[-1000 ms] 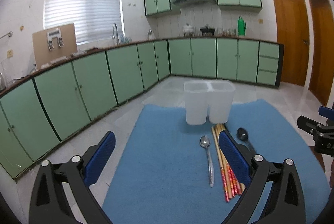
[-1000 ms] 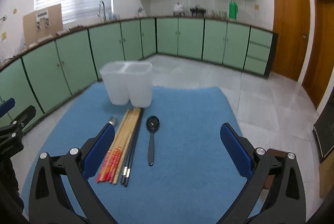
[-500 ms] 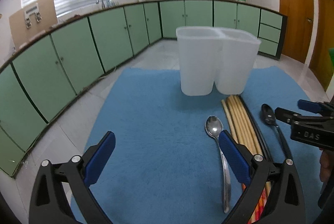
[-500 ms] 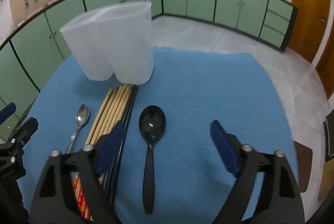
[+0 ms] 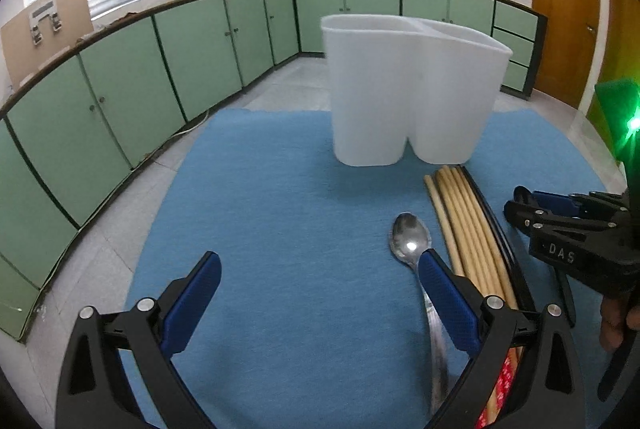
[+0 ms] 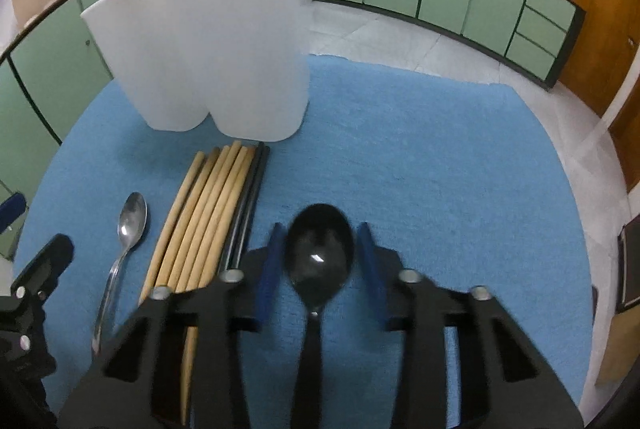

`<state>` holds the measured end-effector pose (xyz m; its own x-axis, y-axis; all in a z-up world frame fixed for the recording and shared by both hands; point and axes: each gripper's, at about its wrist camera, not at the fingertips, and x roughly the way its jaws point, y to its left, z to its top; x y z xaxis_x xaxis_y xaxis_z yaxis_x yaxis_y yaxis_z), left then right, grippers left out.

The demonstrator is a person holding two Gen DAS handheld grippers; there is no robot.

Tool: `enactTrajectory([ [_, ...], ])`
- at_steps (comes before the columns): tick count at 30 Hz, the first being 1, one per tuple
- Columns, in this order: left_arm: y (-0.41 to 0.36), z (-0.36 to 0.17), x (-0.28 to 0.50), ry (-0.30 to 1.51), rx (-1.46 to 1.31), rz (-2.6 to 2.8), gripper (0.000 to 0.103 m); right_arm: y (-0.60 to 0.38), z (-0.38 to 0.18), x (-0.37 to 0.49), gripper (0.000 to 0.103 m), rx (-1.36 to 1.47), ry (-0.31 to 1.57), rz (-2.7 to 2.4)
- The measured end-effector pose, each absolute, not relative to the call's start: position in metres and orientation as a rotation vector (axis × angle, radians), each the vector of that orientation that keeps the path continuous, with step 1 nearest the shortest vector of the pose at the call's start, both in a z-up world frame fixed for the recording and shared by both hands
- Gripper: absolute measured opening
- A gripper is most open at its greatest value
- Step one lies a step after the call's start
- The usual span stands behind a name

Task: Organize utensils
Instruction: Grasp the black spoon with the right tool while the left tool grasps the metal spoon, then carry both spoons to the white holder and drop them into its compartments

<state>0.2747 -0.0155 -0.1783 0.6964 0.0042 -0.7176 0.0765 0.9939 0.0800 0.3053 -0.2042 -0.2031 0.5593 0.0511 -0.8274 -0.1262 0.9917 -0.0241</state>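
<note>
While your right gripper (image 6: 318, 261) closes, its fingers straddle the black spoon (image 6: 319, 253), not yet pressing; the handle runs toward 6 o'clock. Your left gripper (image 5: 320, 289), tilted down, stands wide apart with the steel spoon (image 5: 410, 241) under its right finger. At 12 o'clock stands the white holder (image 6: 224, 49).

Glossy black plastic spoon (image 6: 319, 253), shiny metal spoon (image 5: 409, 243), matt wooden chopsticks (image 6: 204, 213), fuzzy blue cloth mat (image 6: 420, 165).
</note>
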Motion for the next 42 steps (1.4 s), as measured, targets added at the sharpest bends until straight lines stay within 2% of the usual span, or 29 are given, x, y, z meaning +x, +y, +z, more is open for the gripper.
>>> enactTrajectory([
  [10, -0.049, -0.188, 0.303, 0.828, 0.144, -0.064, 0.097, -0.224, -0.200, 0.299, 0.034, -0.038, 0.969, 0.105],
  [23, -0.051, -0.204, 0.332, 0.924, 0.128, -0.046, 0.097, -0.231, -0.203, 0.305, 0.036, -0.036, 0.967, 0.133],
  [27, -0.041, -0.201, 0.336, 0.930, 0.061, -0.111, 0.070, -0.229, -0.202, 0.308, 0.036, -0.052, 0.985, 0.144],
  [28, -0.042, -0.200, 0.335, 0.924, 0.056, -0.130, 0.057, -0.229, -0.202, 0.309, 0.034, -0.058, 0.990, 0.145],
  [29, -0.042, -0.199, 0.334, 0.920, 0.054, -0.142, 0.051, -0.228, -0.201, 0.310, 0.034, -0.066, 0.996, 0.146],
  [31, -0.044, -0.196, 0.333, 0.915, 0.045, -0.170, 0.028, -0.228, -0.200, 0.311, 0.034, -0.066, 1.000, 0.149],
  [38, -0.035, -0.193, 0.322, 0.872, 0.020, -0.197, 0.028, -0.236, -0.183, 0.299, 0.034, -0.006, 0.899, 0.167],
  [42, -0.023, -0.168, 0.300, 0.736, -0.007, -0.209, 0.028, -0.242, -0.161, 0.283, 0.034, 0.025, 0.768, 0.199],
])
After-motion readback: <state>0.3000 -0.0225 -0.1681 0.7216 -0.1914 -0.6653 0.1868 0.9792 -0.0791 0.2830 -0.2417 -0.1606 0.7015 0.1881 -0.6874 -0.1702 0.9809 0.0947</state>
